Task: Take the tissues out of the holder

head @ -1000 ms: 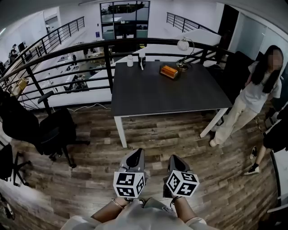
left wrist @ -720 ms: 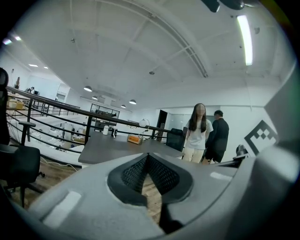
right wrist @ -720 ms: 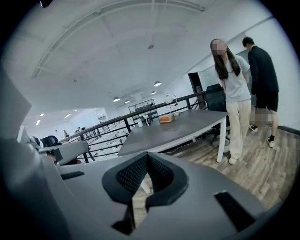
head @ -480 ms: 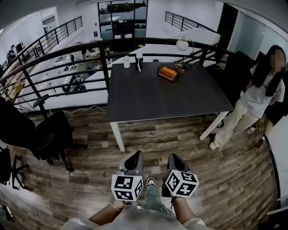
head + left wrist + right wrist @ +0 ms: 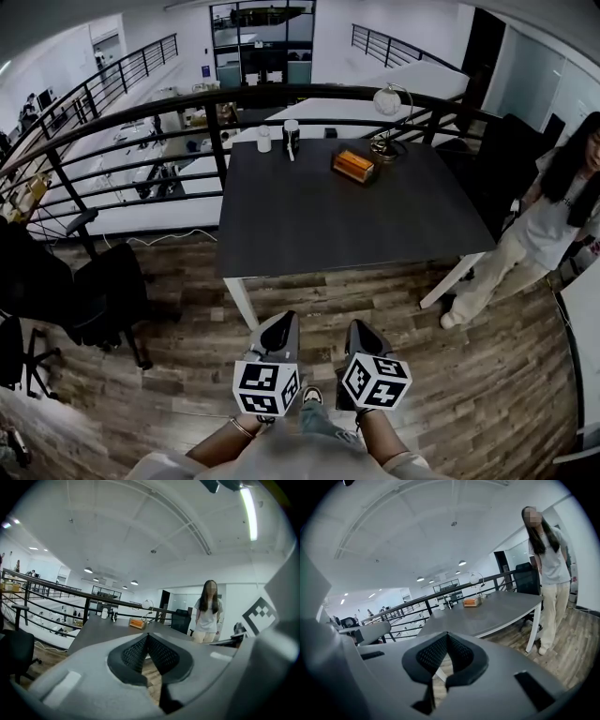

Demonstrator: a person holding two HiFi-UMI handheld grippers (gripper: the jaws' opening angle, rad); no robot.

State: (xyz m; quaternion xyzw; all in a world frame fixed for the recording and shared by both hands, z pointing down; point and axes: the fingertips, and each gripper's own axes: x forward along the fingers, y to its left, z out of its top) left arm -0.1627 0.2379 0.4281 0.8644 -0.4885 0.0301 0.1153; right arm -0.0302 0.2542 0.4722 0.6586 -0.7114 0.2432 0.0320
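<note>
The orange tissue holder [image 5: 353,165] stands near the far edge of a dark grey table [image 5: 337,216]. It also shows small and distant in the left gripper view as the holder [image 5: 137,623] and in the right gripper view as the holder [image 5: 471,602]. My left gripper [image 5: 278,330] and right gripper [image 5: 361,333] hang side by side over the wooden floor, well short of the table's near edge. Both point toward the table, jaws together with nothing between them. The tissues themselves are too small to make out.
A white cup [image 5: 264,139], a dark bottle [image 5: 291,136] and a desk lamp [image 5: 384,98] stand at the table's back edge before a black railing [image 5: 141,122]. A person [image 5: 553,216] stands right of the table. Black office chairs [image 5: 94,291] are at the left.
The view has drawn a little closer to the table. The person at the right has shifted toward the picture's edge. Both grippers stay shut and side by side.
</note>
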